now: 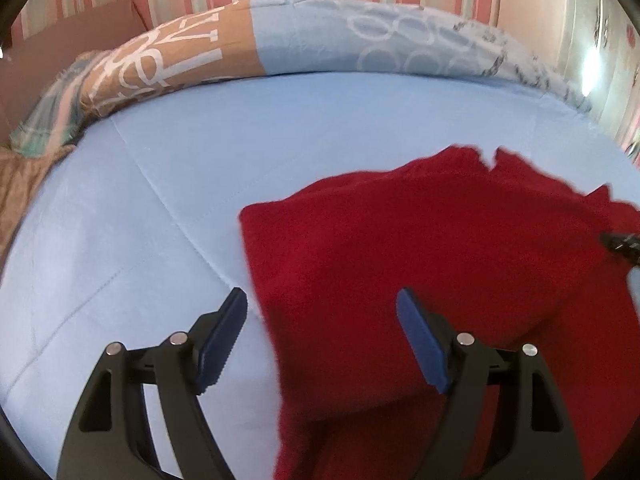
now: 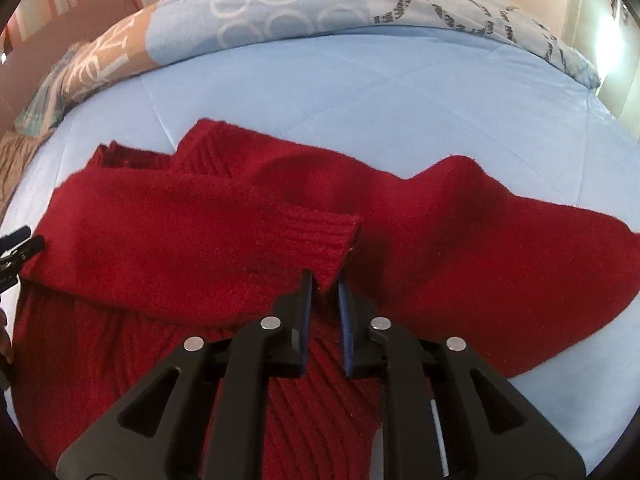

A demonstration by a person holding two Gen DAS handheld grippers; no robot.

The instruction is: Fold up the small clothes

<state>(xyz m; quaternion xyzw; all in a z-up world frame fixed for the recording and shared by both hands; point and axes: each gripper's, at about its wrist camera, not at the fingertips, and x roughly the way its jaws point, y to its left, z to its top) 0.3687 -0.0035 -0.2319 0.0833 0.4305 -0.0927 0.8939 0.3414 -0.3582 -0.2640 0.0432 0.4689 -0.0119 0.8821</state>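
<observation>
1. The red sweater (image 2: pixel 440 240) lay spread on the blue bed (image 2: pixel 360 92), a good way short of the pillows (image 2: pixel 320 12) at the head end. So it was already laid out, not in a heap.
2. One sleeve (image 2: pixel 200 232) was folded across the sweater's body, cuff pointing toward the middle. That looked like the first fold, more or less in place.
3. The right gripper (image 2: pixel 325 284) had its fingers nearly shut, with the corner of that cuff sitting between them. Honestly I couldn't tell if the pads were still pinching it or had just let go, there was a sliver of gap on one side.
4. The left gripper (image 1: pixel 320 304) hung with its fingers wide apart and nothing in them, straddling the sweater's side edge, one finger over the bed and one over the knit.
5. Still to do, I'd guess: the other sleeve stuck out flat past the sweater's far side, unfolded, and the body hadn't been doubled over at all.
6. So maybe a third of the way through this one garment. No other clothes showed near the sweater.
</observation>
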